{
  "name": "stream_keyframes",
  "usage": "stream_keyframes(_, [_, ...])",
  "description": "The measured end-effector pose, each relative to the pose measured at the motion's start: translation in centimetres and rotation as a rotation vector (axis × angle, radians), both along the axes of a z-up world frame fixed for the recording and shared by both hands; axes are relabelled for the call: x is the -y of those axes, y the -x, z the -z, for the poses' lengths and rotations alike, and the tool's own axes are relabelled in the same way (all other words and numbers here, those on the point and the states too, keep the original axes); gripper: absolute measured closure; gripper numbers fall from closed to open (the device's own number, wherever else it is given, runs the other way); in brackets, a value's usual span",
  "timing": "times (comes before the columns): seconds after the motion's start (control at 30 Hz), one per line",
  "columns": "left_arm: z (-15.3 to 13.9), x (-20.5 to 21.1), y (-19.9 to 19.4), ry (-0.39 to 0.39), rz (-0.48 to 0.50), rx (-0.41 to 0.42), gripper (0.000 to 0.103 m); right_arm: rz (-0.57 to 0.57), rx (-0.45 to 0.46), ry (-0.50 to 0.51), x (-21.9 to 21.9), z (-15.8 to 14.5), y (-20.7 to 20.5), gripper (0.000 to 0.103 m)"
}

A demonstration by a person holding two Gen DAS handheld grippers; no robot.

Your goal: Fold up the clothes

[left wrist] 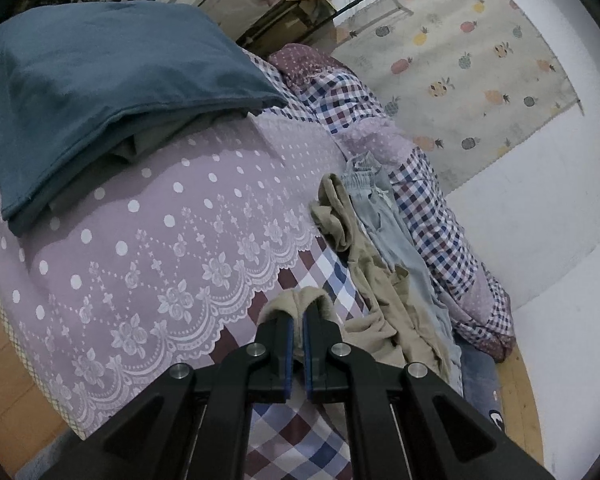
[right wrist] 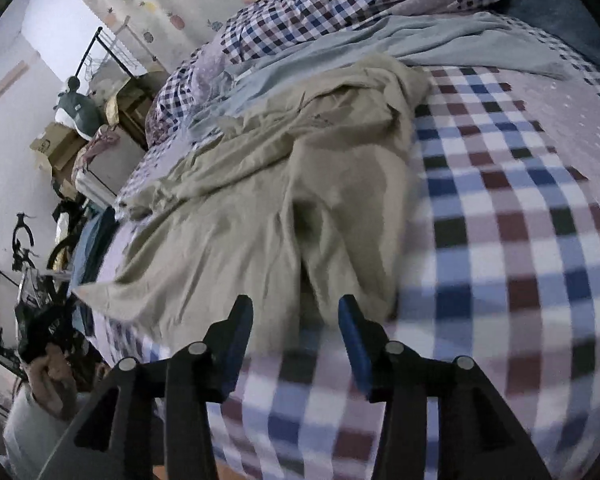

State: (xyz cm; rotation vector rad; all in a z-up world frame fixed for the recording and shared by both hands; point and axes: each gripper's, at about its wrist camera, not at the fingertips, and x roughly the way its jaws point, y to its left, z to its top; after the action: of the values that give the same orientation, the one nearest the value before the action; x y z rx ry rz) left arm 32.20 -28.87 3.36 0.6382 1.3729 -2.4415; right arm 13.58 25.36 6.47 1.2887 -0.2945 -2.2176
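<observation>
**Beige garment pinched on the left, free on the right**

I see the beige garment (right wrist: 260,184) crumpled on the bed (right wrist: 500,240). My left tool (left wrist: 298,320) clamps its edge; my right tool (right wrist: 296,320) gapes wide just above it. Motion blur smears the near checks.

Dim, cool indoor light; your right view smears with motion blur across the bedsheet (right wrist: 500,260), fisheye bending every edge.

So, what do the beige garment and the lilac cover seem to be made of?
Beige garment: seemingly a thin woven cloth, perhaps cotton; matte, and it lies in soft creases. Lilac cover: probably a light synthetic or cotton cloth with white dots and a scalloped, lace-like flower border. The fibre cannot be settled.
</observation>
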Motion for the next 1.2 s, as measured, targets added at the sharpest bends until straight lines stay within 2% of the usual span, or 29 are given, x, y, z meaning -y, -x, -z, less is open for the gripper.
stream_keyframes(0.1, [0.1, -0.4, 0.0, -0.004, 0.007, -0.001, 0.101, -0.026, -0.028, -0.07, 1.1, 0.5, -0.8, 0.054])
stream_keyframes(0.37, [0.1, -0.4, -0.4, 0.012, -0.017, 0.019, 0.101, -0.094, -0.045, -0.115, 4.4, 1.8, -0.7, 0.053])
stream_keyframes(0.5, [0.4, 0.7, -1.1, 0.01, -0.036, 0.031, 0.101, -0.269, -0.177, -0.102, 7.4, -0.8, -5.5, 0.053])
stream_keyframes(0.6, [0.6, 1.0, -1.2, 0.019, -0.027, 0.045, 0.101, -0.411, -0.201, -0.062, 9.2, -1.2, -8.2, 0.053])
stream_keyframes(0.7, [0.7, 1.0, -1.2, 0.031, -0.015, 0.051, 0.101, -0.482, -0.188, -0.076, 9.7, -0.4, -9.4, 0.053])
stream_keyframes(0.8, [0.7, 0.9, -1.0, 0.038, -0.011, 0.058, 0.101, -0.432, -0.157, -0.105, 8.1, 0.5, -8.9, 0.053])
stream_keyframes(0.9, [0.8, 0.9, -0.9, 0.032, -0.012, 0.06, 0.101, -0.296, -0.125, -0.1, 5.6, 1.0, -7.2, 0.052])
stream_keyframes(1.0, [1.0, 0.8, -0.8, 0.021, -0.013, 0.06, 0.101, -0.154, -0.158, -0.179, 3.8, 1.6, -5.9, 0.052])
stream_keyframes(1.07, [1.0, 0.7, -0.6, 0.02, -0.011, 0.062, 0.101, -0.119, -0.195, -0.264, 3.8, 1.7, -5.4, 0.052])
stream_keyframes(1.2, [1.0, 0.6, -0.4, 0.024, -0.007, 0.068, 0.101, -0.153, -0.271, -0.394, 5.4, 2.6, -5.3, 0.052])
